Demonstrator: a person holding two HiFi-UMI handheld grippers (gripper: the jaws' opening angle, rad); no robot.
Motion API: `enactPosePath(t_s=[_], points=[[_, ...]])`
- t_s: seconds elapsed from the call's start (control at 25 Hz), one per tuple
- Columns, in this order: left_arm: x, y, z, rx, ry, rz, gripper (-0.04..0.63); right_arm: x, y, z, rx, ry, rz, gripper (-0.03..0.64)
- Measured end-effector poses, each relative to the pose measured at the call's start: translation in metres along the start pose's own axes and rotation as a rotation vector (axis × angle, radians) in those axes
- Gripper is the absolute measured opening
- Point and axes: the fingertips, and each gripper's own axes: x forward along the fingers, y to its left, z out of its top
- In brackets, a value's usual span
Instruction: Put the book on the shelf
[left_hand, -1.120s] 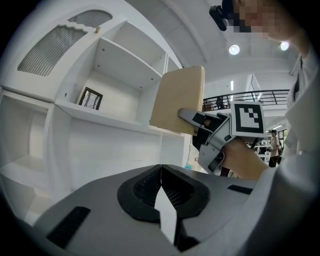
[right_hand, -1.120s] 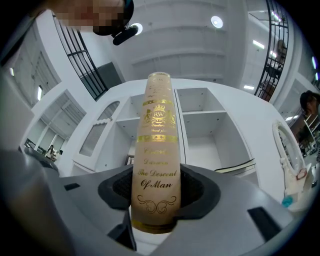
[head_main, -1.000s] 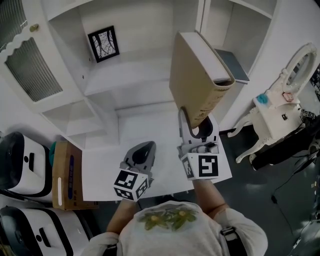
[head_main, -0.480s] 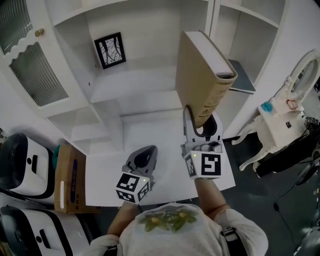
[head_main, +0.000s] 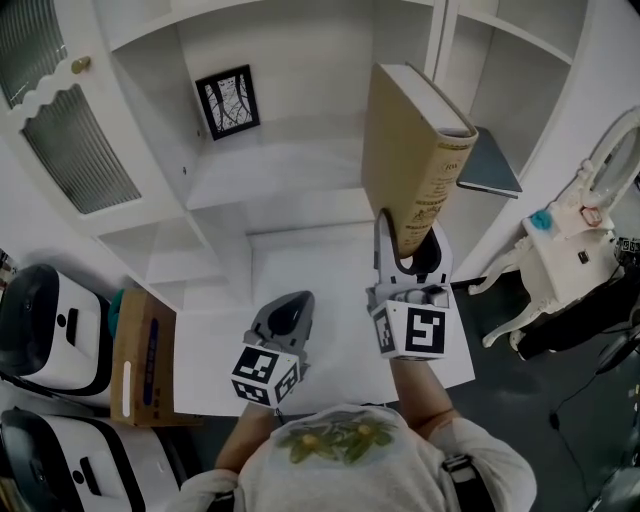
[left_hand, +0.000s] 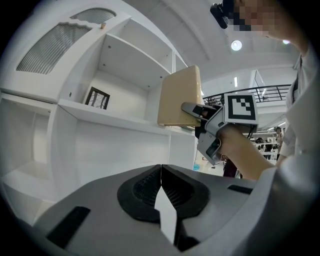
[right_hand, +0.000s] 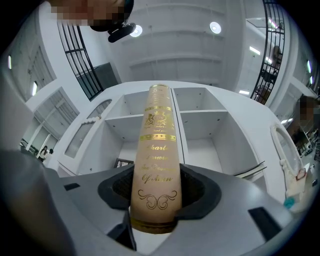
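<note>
Aloft, tan book (head_main: 405, 150) clamped in right claw (head_main: 406, 245), shelf (head_main: 280, 170) beyond (framed picture (head_main: 227, 101) inside), left claw (head_main: 290, 303) closed, empty.

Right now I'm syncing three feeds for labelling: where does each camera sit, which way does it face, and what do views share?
Head view: on the person's head, facing steeply down at the white shelf unit; the left gripper, right gripper and shirt show.
Left gripper view: on the left gripper, facing along its shut, empty jaws toward the shelf unit; the right gripper shows.
Right gripper view: on the right gripper, facing the tan hardcover book clamped in its jaws.
Shared: all show that book.
</note>
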Motion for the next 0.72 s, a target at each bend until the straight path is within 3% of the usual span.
enactPosePath(t_s=[0.72], points=[[0.014,0.018,-0.006,-0.011,0.02,0.012,0.029,0.021,-0.004,-0.005,-0.003,-0.033,-0.034,0.224]])
